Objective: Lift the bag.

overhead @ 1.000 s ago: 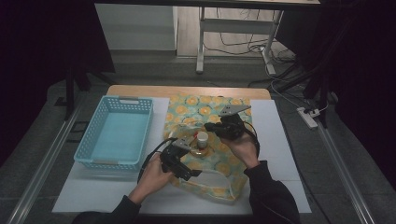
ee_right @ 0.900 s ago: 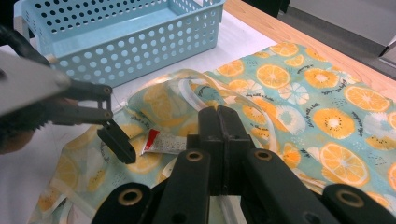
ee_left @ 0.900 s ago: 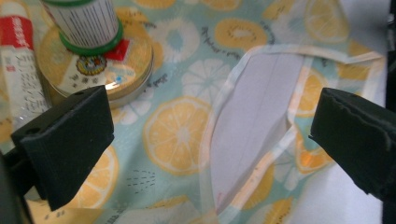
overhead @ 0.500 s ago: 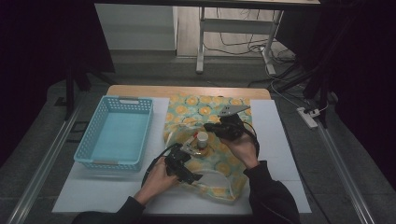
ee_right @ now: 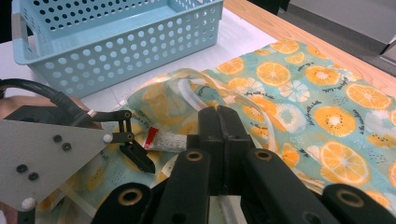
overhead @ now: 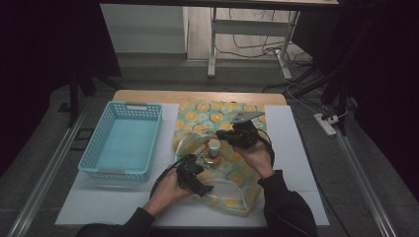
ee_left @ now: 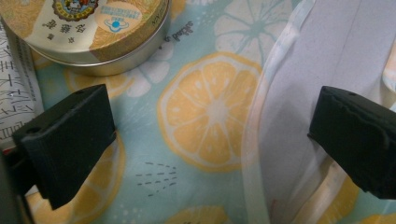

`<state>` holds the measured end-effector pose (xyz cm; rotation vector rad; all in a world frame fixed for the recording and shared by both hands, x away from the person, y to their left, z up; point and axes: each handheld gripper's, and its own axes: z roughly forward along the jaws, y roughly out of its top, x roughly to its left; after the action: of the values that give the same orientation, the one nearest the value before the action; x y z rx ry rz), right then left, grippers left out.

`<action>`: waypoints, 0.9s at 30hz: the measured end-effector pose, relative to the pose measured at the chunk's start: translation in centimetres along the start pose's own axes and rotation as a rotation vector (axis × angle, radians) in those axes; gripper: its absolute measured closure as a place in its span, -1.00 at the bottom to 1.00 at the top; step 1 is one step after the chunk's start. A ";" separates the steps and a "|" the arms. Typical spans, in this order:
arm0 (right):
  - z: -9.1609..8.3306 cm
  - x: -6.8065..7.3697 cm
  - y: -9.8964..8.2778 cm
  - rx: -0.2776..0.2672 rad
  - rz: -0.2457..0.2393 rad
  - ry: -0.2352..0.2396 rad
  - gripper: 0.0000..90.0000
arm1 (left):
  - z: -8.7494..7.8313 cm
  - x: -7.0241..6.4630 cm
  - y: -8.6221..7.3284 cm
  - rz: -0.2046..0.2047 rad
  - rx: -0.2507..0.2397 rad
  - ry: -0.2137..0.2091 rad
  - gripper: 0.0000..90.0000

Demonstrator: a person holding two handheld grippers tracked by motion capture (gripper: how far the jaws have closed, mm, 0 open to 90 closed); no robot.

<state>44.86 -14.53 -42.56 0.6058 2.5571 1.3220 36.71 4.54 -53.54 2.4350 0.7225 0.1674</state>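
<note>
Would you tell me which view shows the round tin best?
The left gripper view: the round tin lies close, its gold printed lid and metal side clear. The high view shows it as a small blurred shape on the cloth.

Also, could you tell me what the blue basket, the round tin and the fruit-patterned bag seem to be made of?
The blue basket looks like moulded matt plastic, with even rows of holes. The round tin seems metal: a shiny silver rim under a printed lid. The fruit-patterned bag appears to be soft printed plastic with clear glossy edging, though fabric is possible.
</note>
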 end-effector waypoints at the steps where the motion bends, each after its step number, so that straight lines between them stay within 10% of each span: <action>1: 0.0 0.0 0.0 -0.001 0.000 0.000 0.99 | -0.1 0.0 0.0 0.000 0.002 0.000 -0.94; 27: 0.2 -0.1 -0.1 0.006 0.000 0.000 0.99 | -1.1 1.0 0.6 -0.068 0.017 -0.020 0.99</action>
<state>44.97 -14.50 -42.76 0.6070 2.5623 1.3148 37.55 5.23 -52.29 2.4205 0.7994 0.1104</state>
